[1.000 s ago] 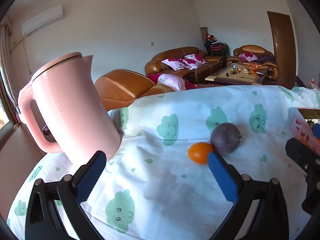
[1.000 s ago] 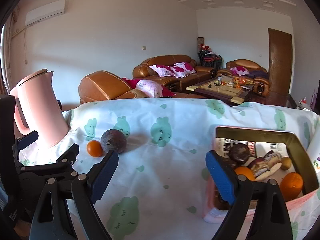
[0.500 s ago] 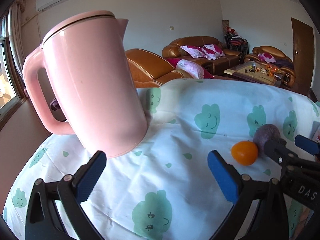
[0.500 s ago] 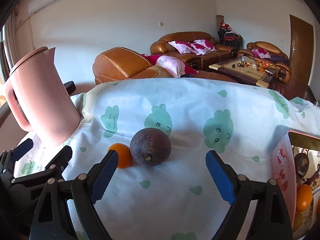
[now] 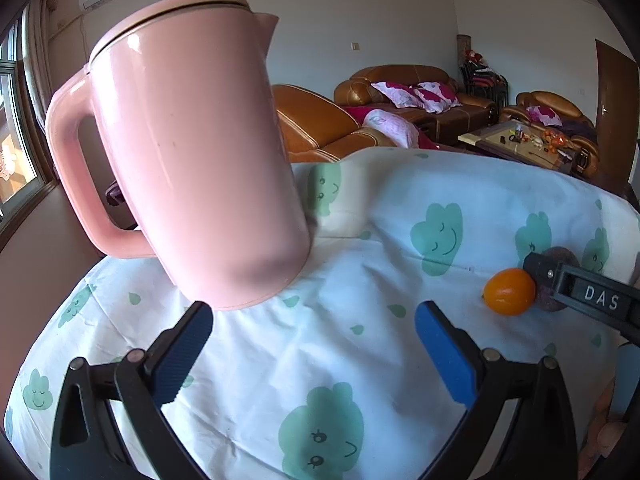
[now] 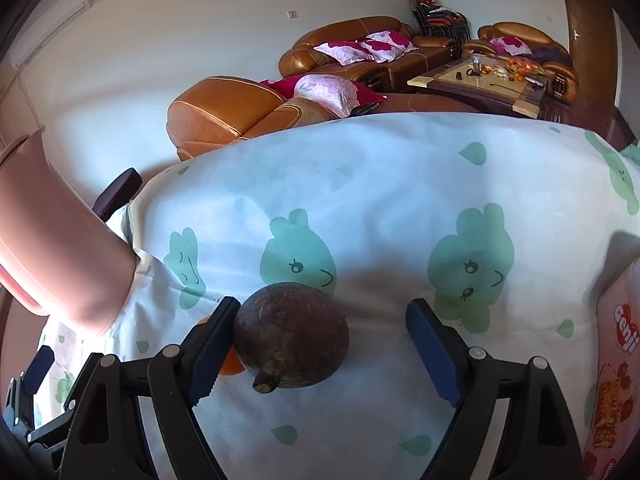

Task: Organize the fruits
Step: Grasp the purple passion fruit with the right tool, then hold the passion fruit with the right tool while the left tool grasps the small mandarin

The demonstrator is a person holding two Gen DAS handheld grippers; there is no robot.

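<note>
A: Item one: round dark purple-brown fruit with a stub stem (image 6: 291, 336), lying on the white cloth with green cloud faces (image 6: 380, 200) that covers the worktop. Location?

B: Between the blue pads of the right tongs (image 6: 320, 344). Left pad touching or nearly touching its side, right pad well clear. Jaws closing, fruit not yet clamped.

A: Item two?

B: Small glossy orange citrus fruit (image 5: 509, 291), just beside the dark one, partly hidden behind the right tongs' left finger.

A: Left tongs (image 5: 312, 352)?

B: Released, empty, over bare cloth in front of the tall pink plastic kettle with handle (image 5: 192, 148).

A: Step in hand?

B: Grasping the dark fruit, I judge. Next: finish closing squarely without nudging the orange, then lift toward the pink printed carton (image 6: 618, 360) at the right edge.
</note>
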